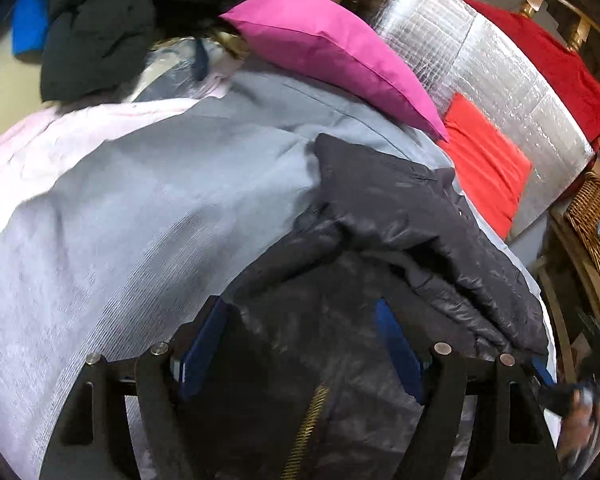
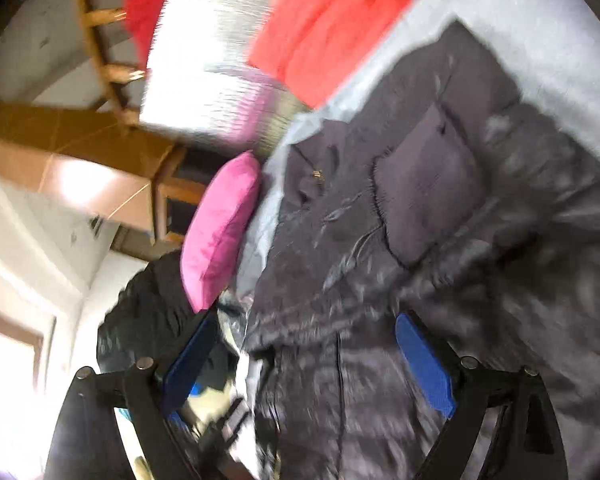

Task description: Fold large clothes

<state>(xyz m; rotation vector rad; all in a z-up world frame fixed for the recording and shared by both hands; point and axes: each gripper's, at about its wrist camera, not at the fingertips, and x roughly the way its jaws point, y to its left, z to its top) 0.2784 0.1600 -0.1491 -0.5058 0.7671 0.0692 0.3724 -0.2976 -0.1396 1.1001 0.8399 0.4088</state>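
Observation:
A dark shiny puffer jacket point(image 1: 400, 216) with a gold zipper point(image 1: 306, 432) lies crumpled on a light blue-grey bed sheet point(image 1: 140, 200). My left gripper point(image 1: 300, 348) hangs just over the jacket's zipper side. Its blue pads point(image 1: 198, 352) stand wide apart, with jacket fabric below and between them but not pinched. The right wrist view is blurred and rolled. It shows the same jacket point(image 2: 428, 184) with a patch pocket. My right gripper point(image 2: 308, 360) is open over the jacket's edge, and its blue pads point(image 2: 424, 364) press on nothing.
A magenta pillow point(image 1: 332, 52) and an orange-red pillow point(image 1: 484, 160) lie at the bed's head against a silver foil panel point(image 1: 480, 40). Behind are red cloth point(image 1: 560, 68) and a wooden rail. Other dark garments point(image 1: 96, 40) are piled top left. A wicker basket point(image 1: 592, 220) stands right.

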